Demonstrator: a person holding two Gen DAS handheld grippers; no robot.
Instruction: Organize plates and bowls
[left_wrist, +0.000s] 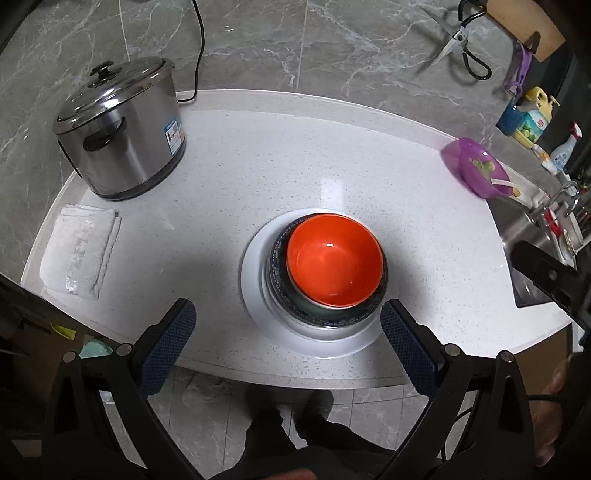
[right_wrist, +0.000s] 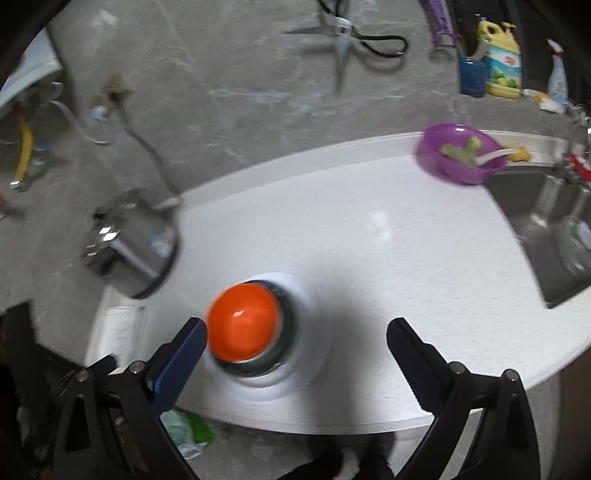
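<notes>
- Both grippers hang wide apart and empty above the counter's near edge: left gripper (left_wrist: 288, 336), right gripper (right_wrist: 297, 356).
- Steel pot (left_wrist: 122, 129) stands far left.
- Orange bowl (left_wrist: 334, 260) nests in a dark bowl (left_wrist: 332, 315) on a white plate (left_wrist: 255, 295), mid-counter (left_wrist: 295, 147).
- Purple bowl (left_wrist: 476, 168) sits by the sink (left_wrist: 524, 232).

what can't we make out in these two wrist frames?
- Dark bowl, left wrist view: interior hidden by the orange bowl nested in it.
- Pot label, left wrist view: print too small.
- Pot, right wrist view: smeared by motion blur.
- Sink, left wrist view: cut by frame edge and the right tool.
</notes>
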